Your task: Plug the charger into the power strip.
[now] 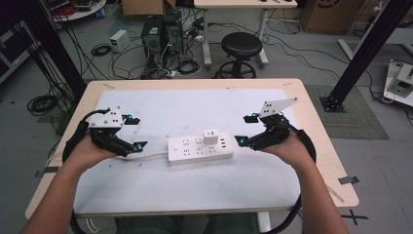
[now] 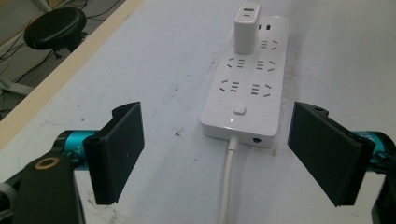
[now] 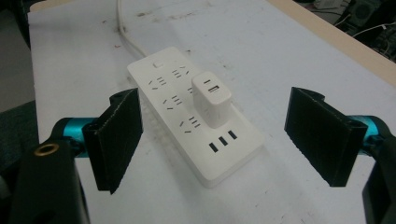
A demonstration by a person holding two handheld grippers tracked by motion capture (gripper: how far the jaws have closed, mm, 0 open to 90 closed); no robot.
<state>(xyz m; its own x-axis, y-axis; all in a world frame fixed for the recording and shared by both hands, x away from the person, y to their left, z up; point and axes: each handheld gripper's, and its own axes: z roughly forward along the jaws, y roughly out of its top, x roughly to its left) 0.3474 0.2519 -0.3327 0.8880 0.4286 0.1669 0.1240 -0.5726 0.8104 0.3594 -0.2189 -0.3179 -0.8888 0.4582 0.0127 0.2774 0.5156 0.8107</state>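
A white power strip (image 1: 199, 148) lies flat in the middle of the white mat, its cable (image 1: 155, 156) running off to the left. A white USB charger block (image 1: 210, 137) is plugged into a socket toward the strip's right end. My left gripper (image 1: 137, 134) is held open just left of the strip's cable end; in the left gripper view the strip (image 2: 247, 88) and charger (image 2: 246, 29) lie ahead between wide jaws. My right gripper (image 1: 246, 129) is open at the strip's right end, with the charger (image 3: 212, 99) and strip (image 3: 194, 114) between its spread jaws.
The white mat (image 1: 195, 190) covers a wooden table (image 1: 321, 146). Behind the table stand a black stool (image 1: 241, 46), computer towers (image 1: 160, 34) and tangled floor cables. Black frame posts (image 1: 370, 48) rise at both sides.
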